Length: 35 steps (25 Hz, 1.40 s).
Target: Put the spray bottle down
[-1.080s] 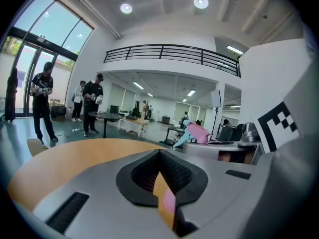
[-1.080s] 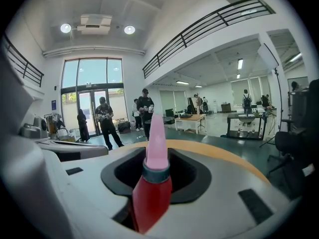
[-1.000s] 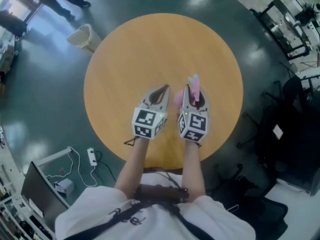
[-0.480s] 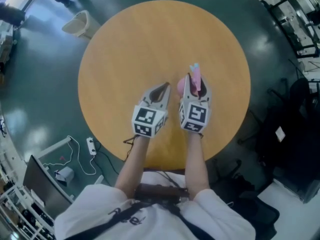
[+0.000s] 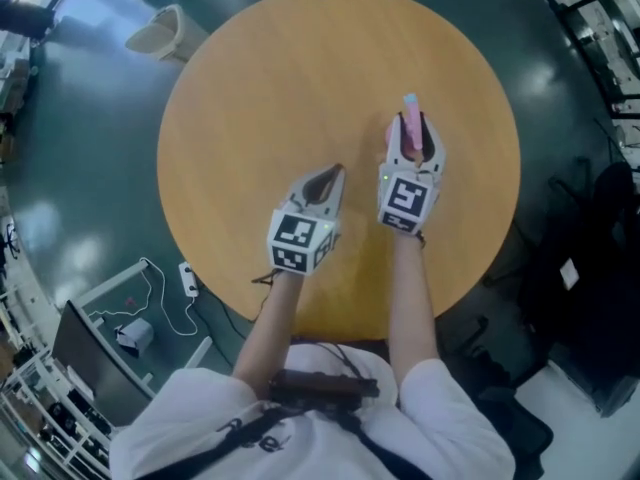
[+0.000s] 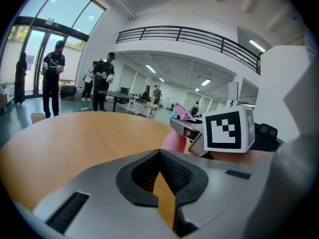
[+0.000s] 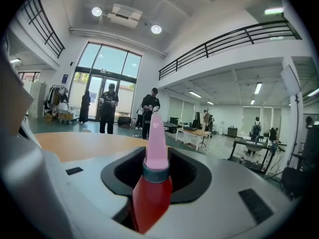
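right tool (image 5: 415,133) shifted right gripping spray bottle (image 7: 152,190), body mostly hidden, left tool (image 5: 333,176) closed, empty

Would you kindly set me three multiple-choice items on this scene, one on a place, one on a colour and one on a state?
1. Where is the spray bottle?
A. on the floor
B. between the jaws of the right gripper
C. in a bin

2. What colour is its nozzle?
A. green
B. pink
C. black

3. How do the jaws of the left gripper stand?
A. together, nothing between them
B. clamped on a cloth
C. wide around a cup

Answers:
1 B, the right gripper view shows the jaws pressing on its red body.
2 B, it shows pink in both views.
3 A, only the table shows through their slit.
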Available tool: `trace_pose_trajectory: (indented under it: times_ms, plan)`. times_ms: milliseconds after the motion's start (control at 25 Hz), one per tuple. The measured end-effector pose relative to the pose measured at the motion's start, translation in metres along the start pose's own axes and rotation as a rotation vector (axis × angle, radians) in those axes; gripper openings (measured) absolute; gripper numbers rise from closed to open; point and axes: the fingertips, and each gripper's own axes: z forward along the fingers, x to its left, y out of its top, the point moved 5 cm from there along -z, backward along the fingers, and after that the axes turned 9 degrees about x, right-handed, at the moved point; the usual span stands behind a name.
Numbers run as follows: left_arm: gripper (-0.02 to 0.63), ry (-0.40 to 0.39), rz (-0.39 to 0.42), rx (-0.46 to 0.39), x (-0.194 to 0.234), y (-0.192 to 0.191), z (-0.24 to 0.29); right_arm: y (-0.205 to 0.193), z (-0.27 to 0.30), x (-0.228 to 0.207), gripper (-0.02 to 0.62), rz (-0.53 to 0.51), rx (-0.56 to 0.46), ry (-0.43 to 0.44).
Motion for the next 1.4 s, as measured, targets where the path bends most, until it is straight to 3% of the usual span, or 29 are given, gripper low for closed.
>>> trace_pose_trajectory:
  times_ms: [400, 720, 840, 960, 1040, 1400]
  plan:
    - [0.014, 0.002, -0.016, 0.024, 0.007, -0.01, 0.003, -0.002, 0.008, -0.002, 0.163, 0.001, -0.071, -0.044]
    - [0.014, -0.008, -0.009, 0.025, 0.004, -0.016, -0.005, -0.011, 0.005, -0.01, 0.163, 0.072, -0.069, -0.077]
    - [0.014, -0.017, -0.008, 0.019, -0.001, -0.014, -0.011, -0.009, 0.001, -0.011, 0.164, 0.106, -0.022, -0.074]
    - [0.012, -0.022, 0.002, 0.009, -0.001, -0.012, -0.017, -0.012, -0.001, -0.008, 0.251, 0.123, 0.005, -0.043]
    - [0.012, -0.025, 0.013, 0.005, 0.002, -0.013, -0.023, -0.015, -0.007, -0.003, 0.27, 0.133, 0.016, -0.035]
    - [0.014, -0.059, 0.063, -0.047, -0.02, -0.009, -0.057, -0.033, -0.064, -0.012, 0.272, 0.159, 0.036, -0.097]
